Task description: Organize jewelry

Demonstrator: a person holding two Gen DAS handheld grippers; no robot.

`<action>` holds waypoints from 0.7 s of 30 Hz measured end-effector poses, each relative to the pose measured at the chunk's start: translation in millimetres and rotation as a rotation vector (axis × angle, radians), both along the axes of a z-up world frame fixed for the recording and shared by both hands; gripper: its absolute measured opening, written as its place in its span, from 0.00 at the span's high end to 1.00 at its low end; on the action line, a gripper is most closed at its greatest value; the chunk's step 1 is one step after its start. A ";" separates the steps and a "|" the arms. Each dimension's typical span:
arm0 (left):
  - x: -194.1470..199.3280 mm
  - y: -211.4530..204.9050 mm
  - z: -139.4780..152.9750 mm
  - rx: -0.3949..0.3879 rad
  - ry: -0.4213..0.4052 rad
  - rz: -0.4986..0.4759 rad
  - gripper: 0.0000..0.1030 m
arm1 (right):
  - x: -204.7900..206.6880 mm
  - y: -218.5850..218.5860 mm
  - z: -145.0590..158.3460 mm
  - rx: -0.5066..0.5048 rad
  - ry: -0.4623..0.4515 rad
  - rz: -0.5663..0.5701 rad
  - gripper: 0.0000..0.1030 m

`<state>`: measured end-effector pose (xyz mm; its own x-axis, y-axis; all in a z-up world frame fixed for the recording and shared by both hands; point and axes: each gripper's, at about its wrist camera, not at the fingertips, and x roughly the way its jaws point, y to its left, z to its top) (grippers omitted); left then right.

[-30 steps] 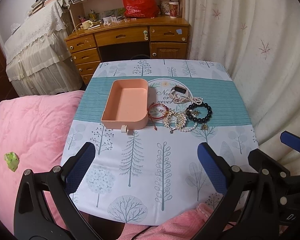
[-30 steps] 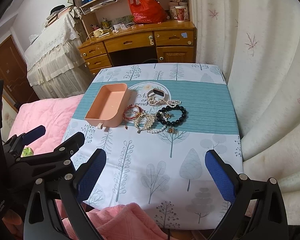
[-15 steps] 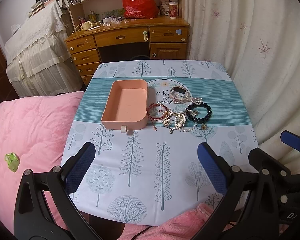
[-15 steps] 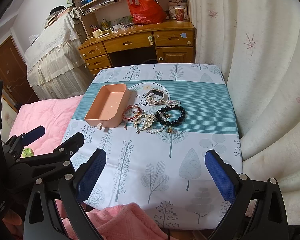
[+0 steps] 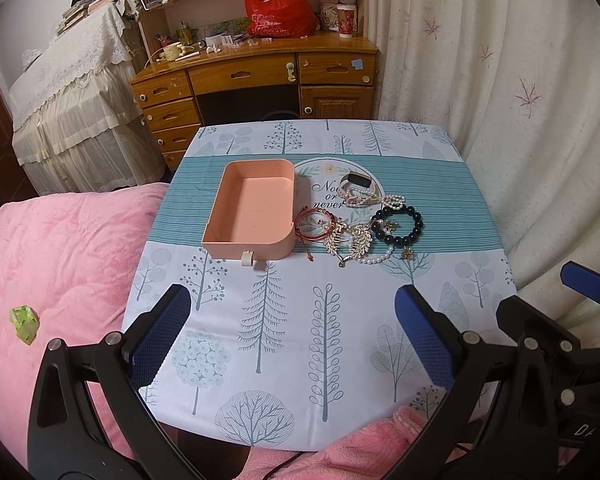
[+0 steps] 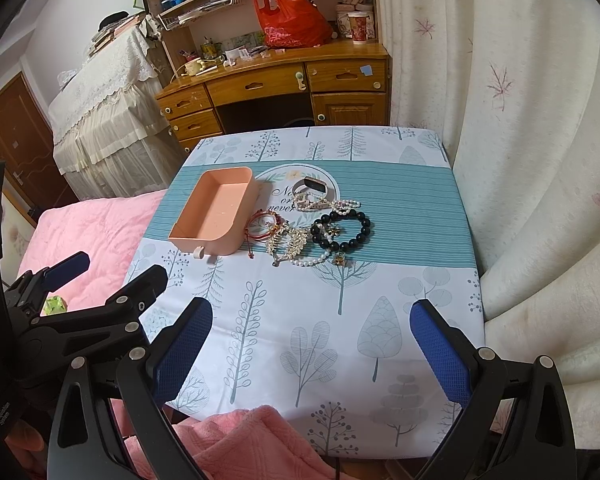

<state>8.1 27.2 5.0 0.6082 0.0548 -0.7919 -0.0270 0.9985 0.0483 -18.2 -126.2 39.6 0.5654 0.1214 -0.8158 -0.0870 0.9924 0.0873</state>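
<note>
The left gripper (image 5: 292, 330) is hovering with jaws wide apart over the near part of the table (image 5: 440, 280), while the pink tray (image 5: 256, 212) is sitting beside a heap of bracelets (image 5: 360, 224), the right gripper's tip (image 5: 586, 282) showing at right.

Tree-print tablecloth (image 5: 284, 320) covers the table. Pink blanket (image 5: 60, 248) lies beside it; wooden desk (image 5: 256, 76) behind carries a red bag (image 5: 278, 12). Curtain (image 5: 500, 80) hangs alongside.
</note>
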 end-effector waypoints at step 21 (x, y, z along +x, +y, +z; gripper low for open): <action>14.7 12.7 -11.8 -0.045 0.030 -0.108 0.02 | 7.4 -10.1 -16.8 0.064 0.038 -0.102 0.02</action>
